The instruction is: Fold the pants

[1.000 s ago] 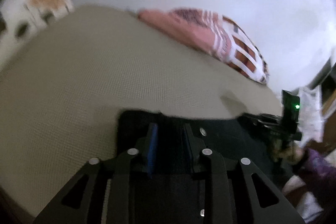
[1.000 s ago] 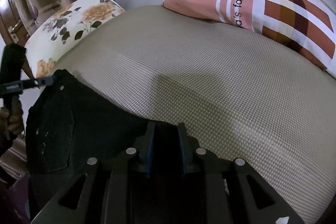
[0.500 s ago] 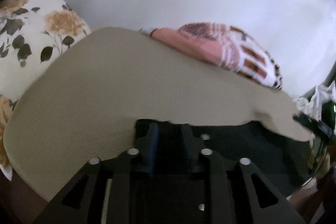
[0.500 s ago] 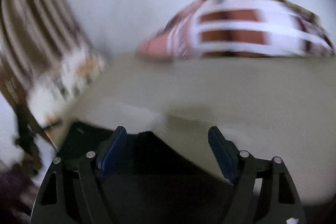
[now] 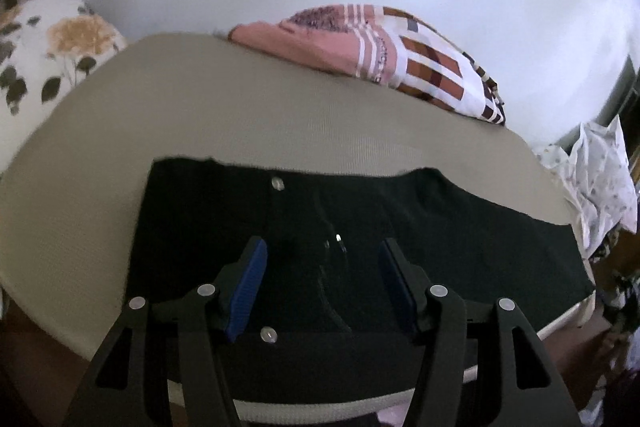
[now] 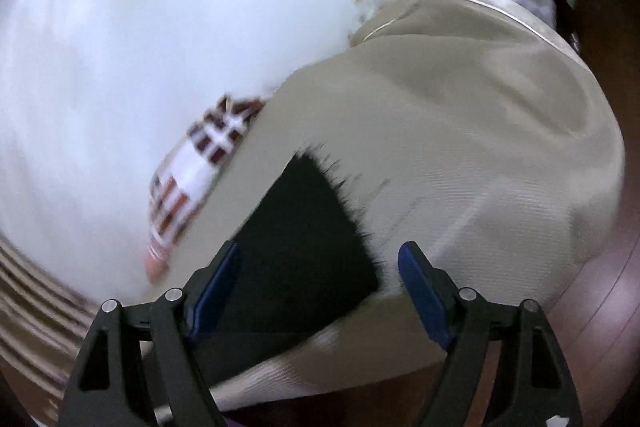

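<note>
Black pants (image 5: 400, 227) lie flat on the beige bed (image 5: 240, 115), waistband with its metal button (image 5: 276, 183) toward the far side. My left gripper (image 5: 322, 259) is open and empty, just above the fly area. In the right wrist view, which is blurred, the frayed hem of a pants leg (image 6: 304, 227) lies on the bed (image 6: 480, 147). My right gripper (image 6: 320, 263) is open and empty above that hem.
A pink and brown patterned pillow (image 5: 380, 59) lies at the bed's far side by the white wall. A floral pillow (image 5: 44, 59) sits at the left. White printed cloth (image 5: 600, 171) hangs off the bed's right end. The bed edge runs close below both grippers.
Both grippers let go of the pants and opened. The pants now lie spread on the bed. The right gripper swung over toward the leg hem.
</note>
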`<act>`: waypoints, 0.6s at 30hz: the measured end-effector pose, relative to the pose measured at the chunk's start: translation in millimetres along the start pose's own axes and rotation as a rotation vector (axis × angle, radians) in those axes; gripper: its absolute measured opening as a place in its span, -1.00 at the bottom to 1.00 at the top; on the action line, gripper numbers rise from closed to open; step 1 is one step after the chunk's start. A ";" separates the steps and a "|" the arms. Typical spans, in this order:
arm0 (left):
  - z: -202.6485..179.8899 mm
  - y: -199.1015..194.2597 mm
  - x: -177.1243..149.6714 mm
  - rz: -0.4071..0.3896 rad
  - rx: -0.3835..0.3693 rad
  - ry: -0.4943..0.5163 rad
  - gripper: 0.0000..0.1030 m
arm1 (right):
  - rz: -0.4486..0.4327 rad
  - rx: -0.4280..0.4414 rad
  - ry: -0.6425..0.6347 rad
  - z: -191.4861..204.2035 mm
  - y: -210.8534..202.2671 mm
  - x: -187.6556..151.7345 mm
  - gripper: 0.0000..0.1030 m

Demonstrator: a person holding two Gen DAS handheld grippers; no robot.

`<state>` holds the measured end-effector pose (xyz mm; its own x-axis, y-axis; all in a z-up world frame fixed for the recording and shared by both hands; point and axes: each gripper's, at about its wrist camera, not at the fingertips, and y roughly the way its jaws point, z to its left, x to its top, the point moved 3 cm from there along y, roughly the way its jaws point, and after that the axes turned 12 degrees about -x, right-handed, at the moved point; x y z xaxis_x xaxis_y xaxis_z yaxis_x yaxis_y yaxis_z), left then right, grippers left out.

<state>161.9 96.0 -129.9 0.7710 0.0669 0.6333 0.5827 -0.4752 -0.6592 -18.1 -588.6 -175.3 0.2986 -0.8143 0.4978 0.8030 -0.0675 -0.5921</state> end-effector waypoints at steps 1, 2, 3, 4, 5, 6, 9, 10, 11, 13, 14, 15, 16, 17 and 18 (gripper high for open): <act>1.6 -1.2 -1.1 -0.007 -0.008 -0.023 0.15 | -0.004 0.006 0.011 -4.2 0.4 1.5 0.53; 2.9 -2.9 -2.8 -0.015 -0.015 -0.040 0.15 | -0.001 0.033 0.022 -5.4 4.4 2.7 0.53; 5.0 -4.8 -4.2 -0.023 -0.020 -0.061 0.15 | 0.004 0.049 0.026 -6.2 5.4 1.1 0.53; 6.9 -5.9 -5.6 -0.026 -0.022 -0.075 0.15 | 0.010 0.059 0.028 -6.9 10.7 1.6 0.53; 9.3 -6.6 -7.1 -0.025 -0.020 -0.088 0.15 | 0.017 0.065 0.030 -7.2 16.1 1.3 0.53; 11.4 -7.5 -9.1 -0.023 -0.016 -0.098 0.15 | 0.027 0.076 0.038 -7.5 19.4 -2.5 0.53; 14.0 -10.5 -13.7 -0.024 -0.012 -0.111 0.15 | 0.046 0.147 0.108 -13.3 29.1 -9.2 0.51; 14.1 -11.1 -14.8 -0.022 -0.009 -0.110 0.15 | 0.059 0.176 0.137 -13.4 28.6 -15.2 0.51; 13.9 -11.1 -16.1 -0.019 -0.007 -0.108 0.15 | 0.082 0.220 0.177 -13.2 31.0 -20.7 0.51; 13.2 -9.7 -18.4 -0.011 -0.009 -0.107 0.15 | 0.116 0.270 0.209 -8.7 35.4 -31.1 0.51; 13.1 -9.0 -19.1 -0.006 -0.012 -0.108 0.15 | 0.125 0.285 0.215 -6.2 37.3 -33.7 0.52; 12.5 -7.6 -19.8 0.000 -0.017 -0.111 0.15 | 0.142 0.313 0.234 -3.5 39.9 -37.1 0.53; 12.1 -6.8 -20.1 0.004 -0.021 -0.112 0.15 | 0.162 0.347 0.263 0.1 44.4 -41.0 0.53; 11.3 -6.5 -20.5 0.007 -0.024 -0.112 0.15 | 0.171 0.360 0.274 3.0 46.9 -43.6 0.53; 10.3 -6.3 -20.6 0.008 -0.028 -0.111 0.15 | 0.166 0.365 0.270 7.7 48.7 -44.9 0.53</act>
<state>145.0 106.7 -143.0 0.8004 0.1592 0.5779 0.5701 -0.5000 -0.6518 11.5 -550.8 -221.7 0.3325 -0.9206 0.2047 0.8989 0.2436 -0.3642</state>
